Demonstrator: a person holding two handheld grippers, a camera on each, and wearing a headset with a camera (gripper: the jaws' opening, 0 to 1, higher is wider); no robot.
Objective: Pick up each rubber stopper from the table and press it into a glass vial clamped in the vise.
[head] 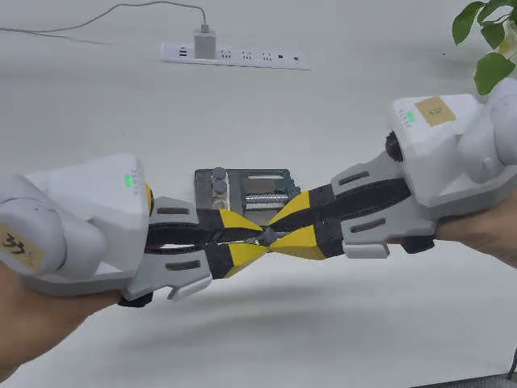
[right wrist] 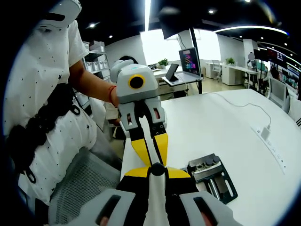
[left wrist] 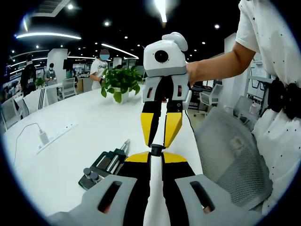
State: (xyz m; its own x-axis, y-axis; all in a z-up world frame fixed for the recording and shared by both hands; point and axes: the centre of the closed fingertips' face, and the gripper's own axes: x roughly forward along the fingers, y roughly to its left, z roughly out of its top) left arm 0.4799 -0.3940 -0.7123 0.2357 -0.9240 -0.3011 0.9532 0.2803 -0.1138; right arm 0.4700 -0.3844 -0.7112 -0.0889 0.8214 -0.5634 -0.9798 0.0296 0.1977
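Vise point(head: 271, 176) behind closed left gripper point(head: 257, 238), right gripper point(head: 279, 237), tips touching; label point(head: 436, 111) illegible.

Tan sticker point(head: 435, 111) on right tool point(head: 273, 237), scrawl unreadable

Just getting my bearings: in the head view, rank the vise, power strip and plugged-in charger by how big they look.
1. vise, though nearer the camera and partly covered.
2. power strip, longer but much thinner.
3. charger, clearly smallest.

Left gripper point(left wrist: 156, 154) jaws pressing together, tips touching right gripper point(left wrist: 158, 141) tips straight ahead; vise point(left wrist: 107, 164) sitting on worktop point(left wrist: 94, 127) left of jaws.
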